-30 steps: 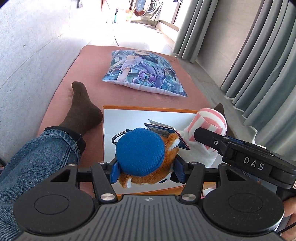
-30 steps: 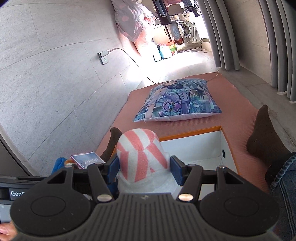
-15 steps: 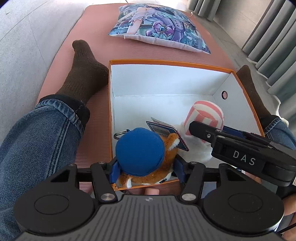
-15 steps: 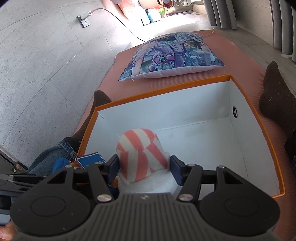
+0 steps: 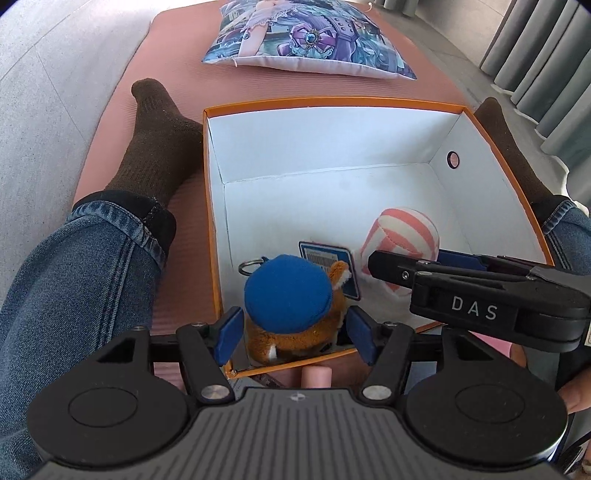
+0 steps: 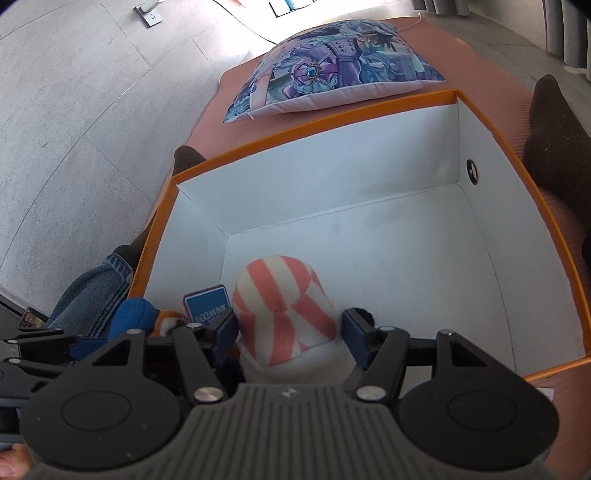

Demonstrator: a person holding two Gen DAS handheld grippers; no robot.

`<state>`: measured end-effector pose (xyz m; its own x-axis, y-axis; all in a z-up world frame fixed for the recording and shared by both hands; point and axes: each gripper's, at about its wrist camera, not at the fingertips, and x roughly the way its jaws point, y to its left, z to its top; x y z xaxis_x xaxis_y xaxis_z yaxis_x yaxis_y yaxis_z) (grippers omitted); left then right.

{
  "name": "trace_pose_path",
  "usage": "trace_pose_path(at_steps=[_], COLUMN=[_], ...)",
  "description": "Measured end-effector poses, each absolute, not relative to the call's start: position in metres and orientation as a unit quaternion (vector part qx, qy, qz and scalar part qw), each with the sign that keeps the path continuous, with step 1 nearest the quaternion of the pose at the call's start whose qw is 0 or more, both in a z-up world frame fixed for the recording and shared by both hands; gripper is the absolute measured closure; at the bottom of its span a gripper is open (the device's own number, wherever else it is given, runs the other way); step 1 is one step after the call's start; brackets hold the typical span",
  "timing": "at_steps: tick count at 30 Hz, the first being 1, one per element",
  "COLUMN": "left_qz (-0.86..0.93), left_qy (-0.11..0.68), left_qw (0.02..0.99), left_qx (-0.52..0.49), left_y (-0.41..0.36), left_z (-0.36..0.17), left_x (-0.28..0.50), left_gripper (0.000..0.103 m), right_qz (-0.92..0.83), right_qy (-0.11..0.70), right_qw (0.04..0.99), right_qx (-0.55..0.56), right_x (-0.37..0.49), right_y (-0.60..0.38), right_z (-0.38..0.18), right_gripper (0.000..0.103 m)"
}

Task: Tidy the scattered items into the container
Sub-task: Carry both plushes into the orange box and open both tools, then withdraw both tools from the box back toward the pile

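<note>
An orange-rimmed box (image 5: 332,101) with white inside walls sits on a pink mat; it also shows in the right wrist view (image 6: 314,122). My left gripper (image 5: 295,332) has its jaws spread around an orange plush with a blue cap (image 5: 288,295) and a blue tag (image 5: 328,258), inside the box's near left corner. The pads stand a little off the plush. My right gripper (image 6: 288,332) has its jaws spread beside a pink-and-white striped plush (image 6: 280,295), also inside the box (image 5: 402,236). Gaps show on both sides of it.
A printed cushion (image 5: 310,40) lies on the mat beyond the box. The person's legs in jeans and dark socks (image 5: 159,136) flank the box on both sides (image 6: 554,140). Grey curtains (image 5: 546,55) hang at the right. A wall socket (image 6: 147,11) is at far left.
Both grippers moved down into the box with their plush toys. The jaws of both have spread apart, so the toys are no longer pinched.
</note>
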<state>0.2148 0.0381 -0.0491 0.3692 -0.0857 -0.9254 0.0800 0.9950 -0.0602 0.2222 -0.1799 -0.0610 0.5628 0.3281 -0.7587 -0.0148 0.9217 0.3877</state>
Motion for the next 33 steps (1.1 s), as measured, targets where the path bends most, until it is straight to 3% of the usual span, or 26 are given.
trace_pose_path(at_steps=[20,33], left_qz=[-0.071,-0.069], left_qy=[0.519,0.412], left_qw=[0.851,0.907], left_qx=[-0.031,-0.059], left_y=[0.046,0.049], left_z=[-0.031,0.021], left_x=[0.197,0.144], left_gripper=[0.030,0.030], right_qz=[0.128,0.126], right_qy=[0.430,0.318], right_qw=[0.876,0.929], right_qx=[0.177,0.141], right_x=[0.208,0.142], right_y=[-0.179,-0.184], right_z=[-0.040,0.024], right_gripper=[0.036,0.036])
